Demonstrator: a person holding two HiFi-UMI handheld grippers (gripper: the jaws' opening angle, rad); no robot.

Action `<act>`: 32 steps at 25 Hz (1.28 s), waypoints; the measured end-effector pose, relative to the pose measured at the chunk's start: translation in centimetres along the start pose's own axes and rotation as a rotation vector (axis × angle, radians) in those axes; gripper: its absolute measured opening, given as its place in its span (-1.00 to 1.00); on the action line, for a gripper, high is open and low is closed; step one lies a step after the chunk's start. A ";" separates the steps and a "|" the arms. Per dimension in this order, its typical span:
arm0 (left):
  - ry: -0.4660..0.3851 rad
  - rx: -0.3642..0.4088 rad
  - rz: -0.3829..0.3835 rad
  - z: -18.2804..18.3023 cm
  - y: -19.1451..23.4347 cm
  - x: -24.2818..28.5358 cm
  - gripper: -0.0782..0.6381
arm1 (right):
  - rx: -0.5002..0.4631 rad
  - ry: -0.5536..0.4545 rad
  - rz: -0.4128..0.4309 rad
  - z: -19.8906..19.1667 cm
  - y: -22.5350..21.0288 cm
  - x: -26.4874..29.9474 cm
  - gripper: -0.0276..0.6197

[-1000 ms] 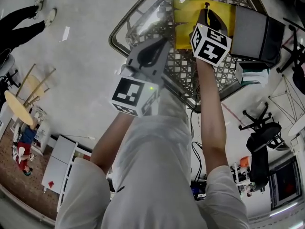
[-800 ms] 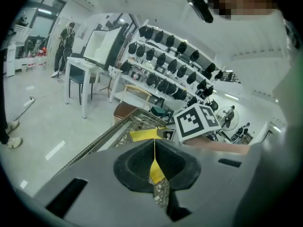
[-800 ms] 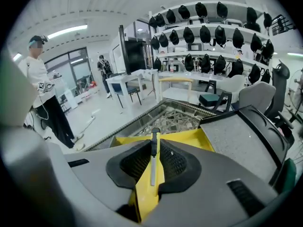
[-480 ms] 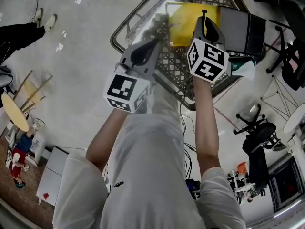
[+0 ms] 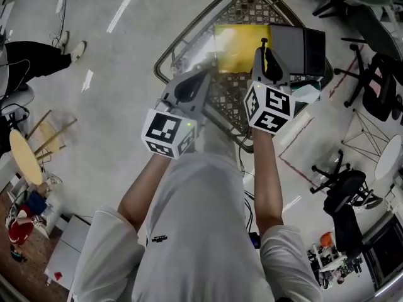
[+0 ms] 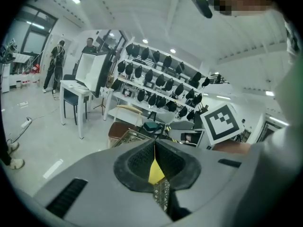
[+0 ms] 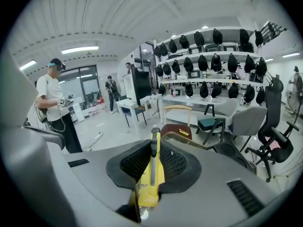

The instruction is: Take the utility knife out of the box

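Observation:
In my right gripper (image 7: 154, 143) sits a yellow utility knife (image 7: 152, 171) with a dark slider, its tip poking out past the pads; the gripper is shut on it. The head view shows this gripper (image 5: 264, 50) raised high above the yellow box (image 5: 239, 39) on the lattice-topped table (image 5: 236, 96), the knife (image 5: 264, 45) pointing away from me. My left gripper (image 5: 200, 77) is to its left at a similar height. Its pads (image 6: 142, 157) meet with nothing between them (image 6: 155, 148). Through the slit I see a sliver of the yellow box (image 6: 155, 172) and the table (image 6: 162, 195).
A black case (image 5: 301, 41) lies beside the yellow box on the table. Office chairs (image 5: 343, 190) stand on the floor at right, a round wooden table (image 5: 24, 156) at left. Shelves of dark chairs (image 7: 213, 86) and other people (image 7: 54, 108) fill the room beyond.
Both grippers have risen well above the table, the right one carrying the knife; the table and yellow box now look smaller and farther below.

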State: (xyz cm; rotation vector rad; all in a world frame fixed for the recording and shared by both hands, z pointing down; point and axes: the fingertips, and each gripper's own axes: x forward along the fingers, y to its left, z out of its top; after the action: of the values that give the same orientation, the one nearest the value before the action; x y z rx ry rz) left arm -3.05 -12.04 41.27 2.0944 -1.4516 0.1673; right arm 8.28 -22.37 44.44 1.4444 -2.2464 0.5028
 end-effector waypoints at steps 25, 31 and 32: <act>-0.140 0.089 -0.071 7.6 -6.9 -8.3 -0.77 | -0.034 -0.213 0.042 6.1 1.1 -17.9 -0.76; -0.156 0.113 -0.090 7.9 -8.1 -9.5 -0.77 | -0.056 -0.252 0.037 6.0 0.4 -21.0 -0.76; -0.157 0.115 -0.092 7.9 -8.2 -9.7 -0.77 | -0.057 -0.257 0.034 5.9 0.3 -21.4 -0.76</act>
State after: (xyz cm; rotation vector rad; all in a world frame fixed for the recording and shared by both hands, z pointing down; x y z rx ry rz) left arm -1.28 -6.29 27.60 2.3078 -1.4621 0.0528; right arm 15.07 -8.99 28.12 1.5178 -2.4647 0.2738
